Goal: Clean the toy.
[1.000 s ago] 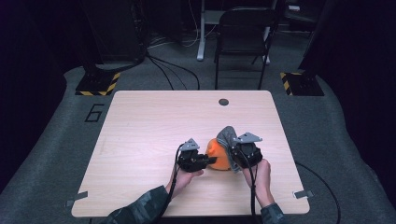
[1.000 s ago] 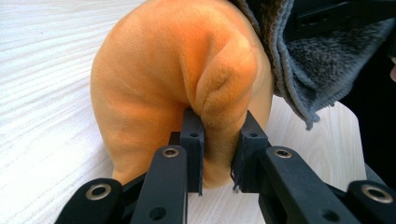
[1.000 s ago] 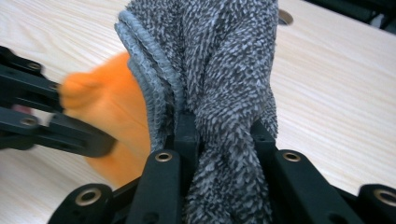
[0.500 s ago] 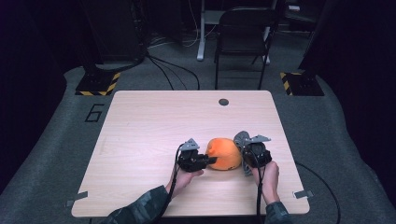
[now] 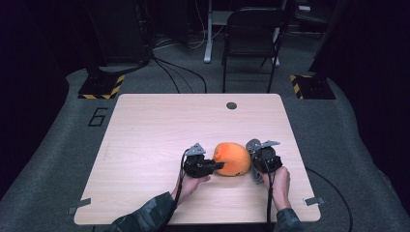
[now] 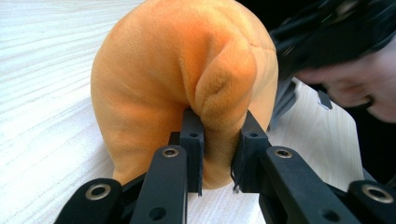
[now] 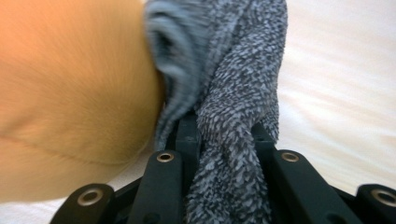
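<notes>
High view: an orange plush toy (image 5: pixel 234 158) lies on the wooden surface (image 5: pixel 159 125), toward its near edge, between the two claws. The left hand (image 5: pixel 189 184) enters from the bottom edge with the forearm angled up and to the right; its left claw (image 5: pixel 220 166) points rightward, level with the surface, and meets the toy's left side. The right hand (image 5: pixel 276 182) comes in nearly straight, and the right claw (image 5: pixel 252 164) sits at the toy's right flank.

Left gripper view: the jaws are drawn narrow, pinching a fold of the orange plush between them; the toy rests on the surface just beyond.

Right gripper view: the jaws are closed tightly on a twisted strip of grey knitted fabric (image 7: pixel 233 140), which lies against the orange plush at the left.
</notes>
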The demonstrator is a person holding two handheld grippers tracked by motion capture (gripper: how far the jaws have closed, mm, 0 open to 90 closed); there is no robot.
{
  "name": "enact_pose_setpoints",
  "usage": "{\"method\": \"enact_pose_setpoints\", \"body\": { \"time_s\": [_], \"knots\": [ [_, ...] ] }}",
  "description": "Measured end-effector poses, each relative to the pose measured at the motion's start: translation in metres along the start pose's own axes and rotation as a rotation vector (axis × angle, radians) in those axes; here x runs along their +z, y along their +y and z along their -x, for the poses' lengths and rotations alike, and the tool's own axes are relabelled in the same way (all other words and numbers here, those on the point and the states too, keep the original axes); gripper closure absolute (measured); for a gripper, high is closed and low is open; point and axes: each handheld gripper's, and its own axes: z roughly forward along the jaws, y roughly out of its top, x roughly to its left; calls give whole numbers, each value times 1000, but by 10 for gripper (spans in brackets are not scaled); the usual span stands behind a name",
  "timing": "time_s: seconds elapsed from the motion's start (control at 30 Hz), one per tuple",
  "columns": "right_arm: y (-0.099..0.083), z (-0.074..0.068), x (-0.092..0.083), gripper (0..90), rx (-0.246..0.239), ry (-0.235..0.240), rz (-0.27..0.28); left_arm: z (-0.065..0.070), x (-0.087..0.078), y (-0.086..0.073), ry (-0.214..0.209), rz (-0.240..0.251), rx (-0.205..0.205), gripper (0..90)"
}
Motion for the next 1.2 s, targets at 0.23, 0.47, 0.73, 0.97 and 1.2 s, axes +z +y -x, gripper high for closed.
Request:
{"method": "enact_pose_setpoints", "body": {
  "time_s": [0.23, 0.47, 0.73, 0.97, 1.2],
  "knots": [
    [20, -21, -64, 732, -52, 72, 180, 0, 0, 0, 4, 1, 4, 767],
    [17, -48, -37, 744, -114, 56, 124, -3, 2, -1, 14, 3, 1, 745],
    [17, -46, -34, 747, -125, 62, 127, -5, 0, 1, 14, 13, 36, 541],
    [17, -42, -31, 748, -104, 63, 127, -8, -2, 2, 42, 9, 119, 335],
    [17, -41, -30, 748, -109, 60, 124, -12, -2, -2, 77, -2, 145, 213]
  ]
}}
